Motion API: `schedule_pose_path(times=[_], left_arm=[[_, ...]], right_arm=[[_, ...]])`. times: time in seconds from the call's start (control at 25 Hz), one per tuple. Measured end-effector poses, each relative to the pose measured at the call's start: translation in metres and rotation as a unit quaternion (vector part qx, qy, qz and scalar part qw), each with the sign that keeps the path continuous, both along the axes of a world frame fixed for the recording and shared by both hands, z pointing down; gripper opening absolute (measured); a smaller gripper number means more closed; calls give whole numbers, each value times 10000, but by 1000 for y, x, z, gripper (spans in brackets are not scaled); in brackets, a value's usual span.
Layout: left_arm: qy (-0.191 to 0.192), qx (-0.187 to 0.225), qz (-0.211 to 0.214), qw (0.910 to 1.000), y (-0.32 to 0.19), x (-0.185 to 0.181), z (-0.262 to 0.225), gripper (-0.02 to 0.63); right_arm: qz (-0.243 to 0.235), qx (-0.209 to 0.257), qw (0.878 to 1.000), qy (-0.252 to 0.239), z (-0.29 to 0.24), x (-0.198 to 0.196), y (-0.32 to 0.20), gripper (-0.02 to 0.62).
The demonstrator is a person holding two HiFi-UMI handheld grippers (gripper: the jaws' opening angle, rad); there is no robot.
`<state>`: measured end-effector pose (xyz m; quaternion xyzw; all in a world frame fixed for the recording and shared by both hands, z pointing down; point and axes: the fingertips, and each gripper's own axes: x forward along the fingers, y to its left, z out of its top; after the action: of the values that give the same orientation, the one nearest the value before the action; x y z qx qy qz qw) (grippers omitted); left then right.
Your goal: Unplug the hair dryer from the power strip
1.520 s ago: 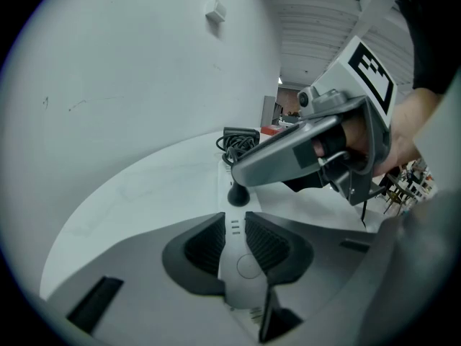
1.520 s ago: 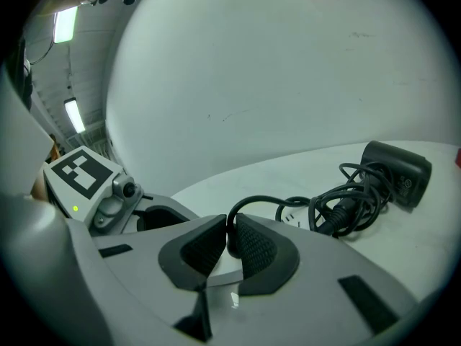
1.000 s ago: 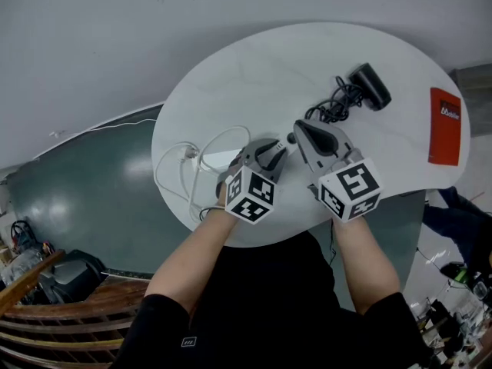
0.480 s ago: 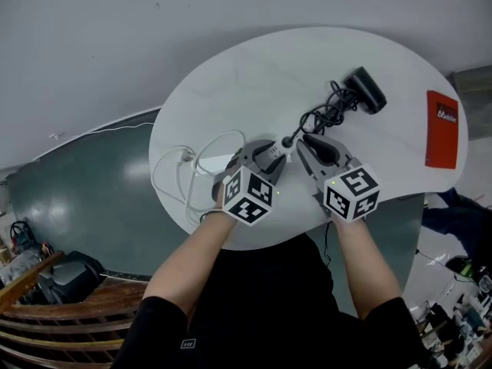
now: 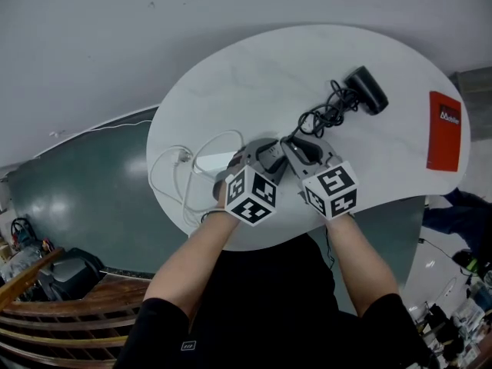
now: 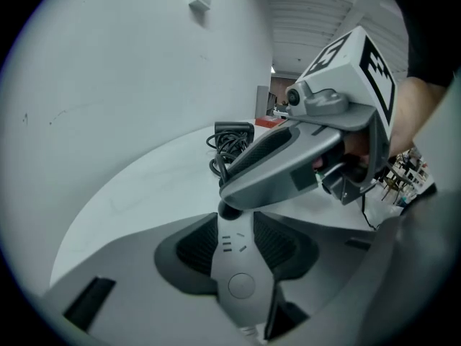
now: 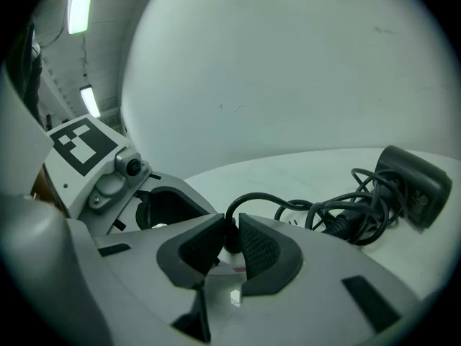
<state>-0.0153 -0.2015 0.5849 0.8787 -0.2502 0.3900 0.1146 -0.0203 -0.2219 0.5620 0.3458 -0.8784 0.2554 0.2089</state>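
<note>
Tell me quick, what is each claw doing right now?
Left claw: opening, pads wide apart on either side of the power strip, not pinching it.
Right claw: closed on the hair dryer's black plug.

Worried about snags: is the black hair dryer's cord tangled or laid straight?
Tangled: the black cord lies in loose loops beside the hair dryer.
</note>
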Motion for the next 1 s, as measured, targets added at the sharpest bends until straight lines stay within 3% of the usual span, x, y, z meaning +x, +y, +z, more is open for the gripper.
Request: schedule_pose_path(times=[0.24,0.44,0.76,1.0], left_arm=[[48,23,-183,9998,-10,-1,0,155],[174,134,-282,9994,-10,0,-1,158],[283,127,-404,9987,-11,-1,-1,158],[275,132,-421,9986,-10,0,-1,158]], right_arm=[[-343,398,9981,312,-3,-7,0,67],[-299,415,9982,326,-5,-7,-1,64],[-210,306,9992,115,-13,-5,-4,63],[-27,459,9984,-331,-45,-8,-22,63]])
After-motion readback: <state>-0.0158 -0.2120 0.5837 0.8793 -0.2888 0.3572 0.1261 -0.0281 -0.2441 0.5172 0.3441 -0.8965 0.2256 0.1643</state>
